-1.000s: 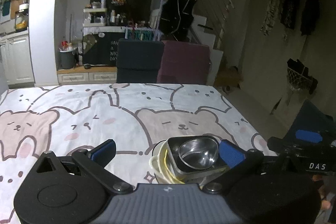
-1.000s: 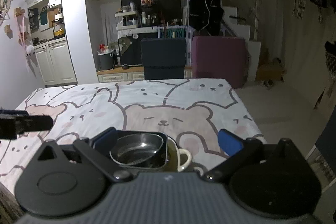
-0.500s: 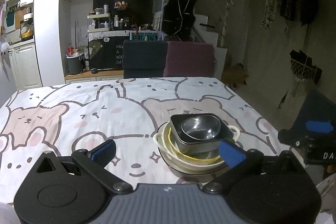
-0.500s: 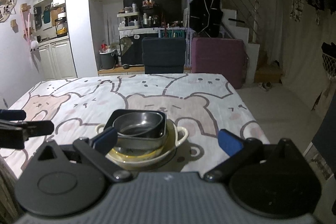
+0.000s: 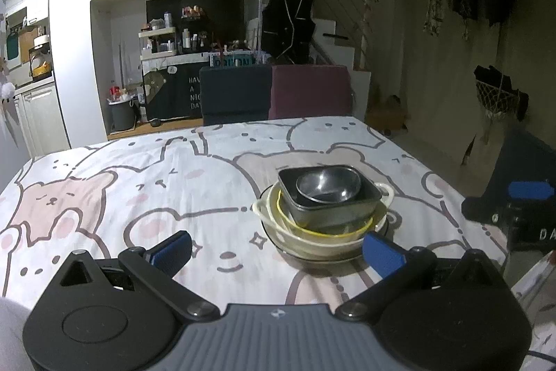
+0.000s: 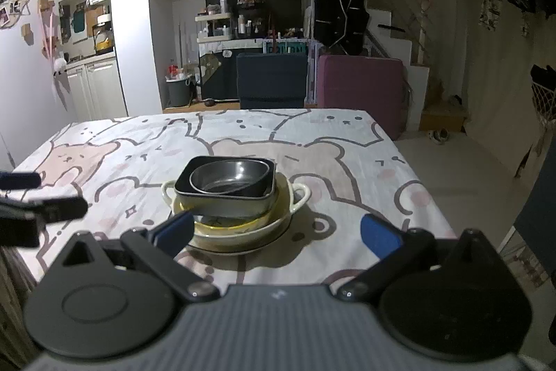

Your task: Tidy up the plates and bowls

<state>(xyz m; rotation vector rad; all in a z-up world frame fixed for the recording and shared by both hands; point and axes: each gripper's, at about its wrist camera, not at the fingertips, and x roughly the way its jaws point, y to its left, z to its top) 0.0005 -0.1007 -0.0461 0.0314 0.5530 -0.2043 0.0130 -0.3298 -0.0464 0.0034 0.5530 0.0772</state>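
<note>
The dishes sit nested in one stack at centre frame in both wrist views, on the bear-print tablecloth [image 5: 104, 193]: a round steel bowl [image 5: 328, 185] inside a dark square metal dish [image 5: 333, 207], inside a yellow-rimmed bowl [image 5: 323, 230], inside a cream two-handled ceramic bowl [image 6: 295, 202], all on a flat plate [image 6: 239, 247]. The left gripper [image 5: 276, 249] has its blue-padded jaws spread wide with nothing between them; the right gripper [image 6: 276, 232] is likewise wide apart and empty, and it also shows at the right edge of the left view. Both hang short of the stack, not touching it. By my reading the stacking looks finished, so the sound course is to draw away without nudging the cream handles. The steel bowl sits tilted, so a knock could shift it. Readable writing: "HAV / A / NIC / DA" on the dark cloth at upper centre of the left view, and "DA" on the right gripper's body
</note>
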